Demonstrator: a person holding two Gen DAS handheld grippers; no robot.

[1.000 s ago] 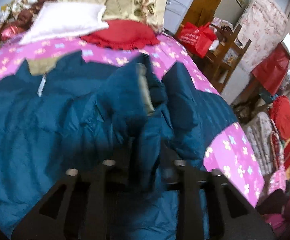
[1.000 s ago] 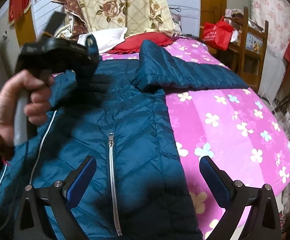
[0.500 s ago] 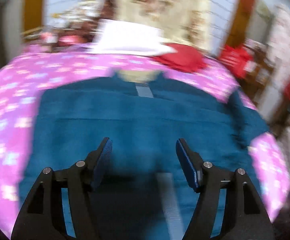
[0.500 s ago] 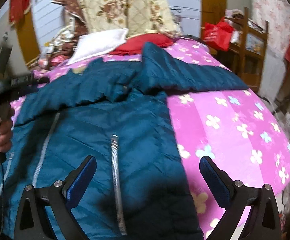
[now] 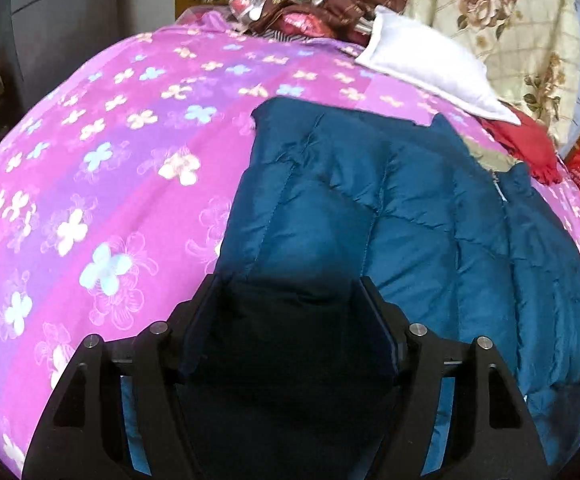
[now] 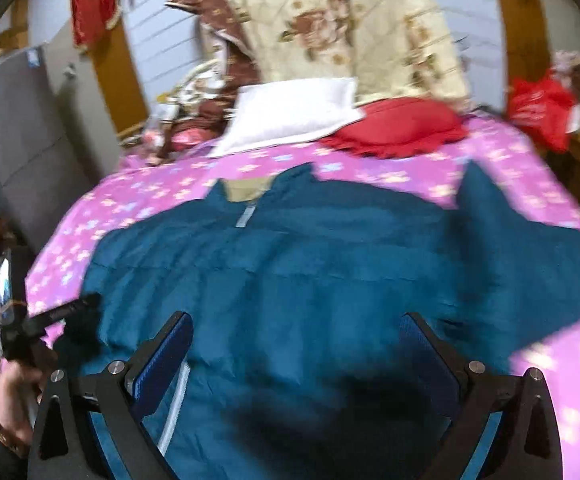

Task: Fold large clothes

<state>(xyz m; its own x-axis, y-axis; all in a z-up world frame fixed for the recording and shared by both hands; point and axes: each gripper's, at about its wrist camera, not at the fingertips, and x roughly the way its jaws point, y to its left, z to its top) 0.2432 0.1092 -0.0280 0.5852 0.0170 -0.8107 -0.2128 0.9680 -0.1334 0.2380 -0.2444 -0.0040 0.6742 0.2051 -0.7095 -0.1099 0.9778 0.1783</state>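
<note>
1. Two tools, left tool and right tool, hover spread apart and empty over my teal jacket, lying flat on the bed.
2. I should pinch an outer edge firmly, then fold inward smoothly.

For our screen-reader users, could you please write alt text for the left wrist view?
A teal puffer jacket lies spread on a pink floral bedspread, and the open left gripper straddles its near edge. A white pillow and a red cushion sit beyond it.
</note>
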